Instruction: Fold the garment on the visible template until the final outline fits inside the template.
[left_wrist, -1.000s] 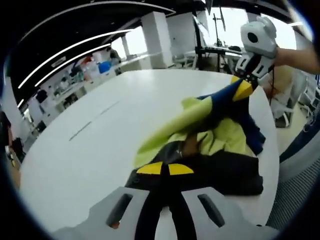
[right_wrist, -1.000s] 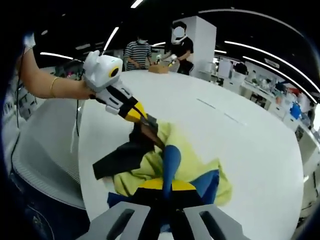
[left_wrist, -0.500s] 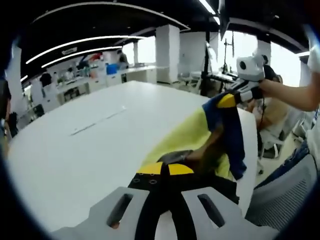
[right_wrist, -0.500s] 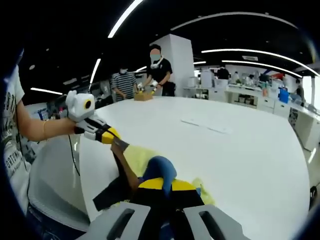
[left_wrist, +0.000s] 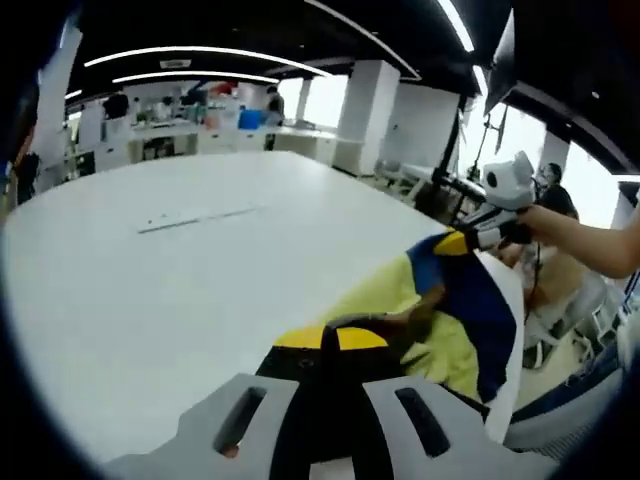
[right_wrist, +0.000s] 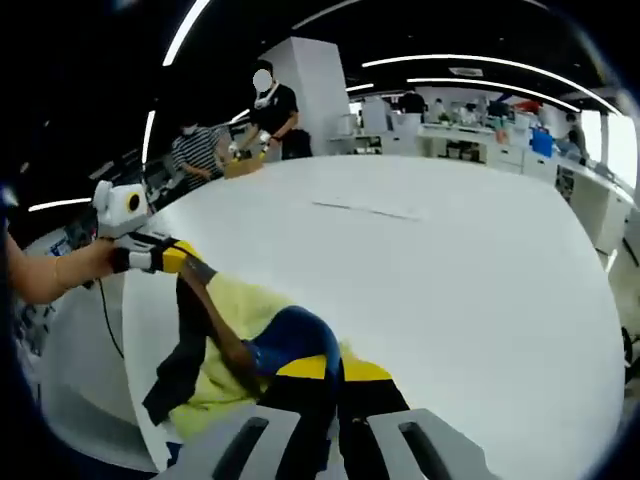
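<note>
The garment (left_wrist: 445, 325) is a bunch of yellow-green, blue and black cloth near the edge of the white table (left_wrist: 150, 290). My left gripper (left_wrist: 330, 338) is shut on its black part at the bottom of the left gripper view. The right gripper (left_wrist: 462, 241) comes in from the right there, pinching a blue and yellow corner held up off the table. In the right gripper view my right gripper (right_wrist: 335, 368) is shut on blue cloth. The left gripper (right_wrist: 188, 263) holds black cloth at the left, with the garment (right_wrist: 225, 330) hanging and stretched between the two.
A thin grey line (left_wrist: 200, 215) marks the table's middle, also seen as the line (right_wrist: 365, 210). Two people (right_wrist: 270, 105) stand at the table's far end beside a small box. The table edge (right_wrist: 130, 400) drops off close to the garment. Desks and chairs lie beyond.
Both grippers have drawn apart and kept hold, so the garment has gone from a heap to a band stretched between them. Both views have dropped closer to the table.
</note>
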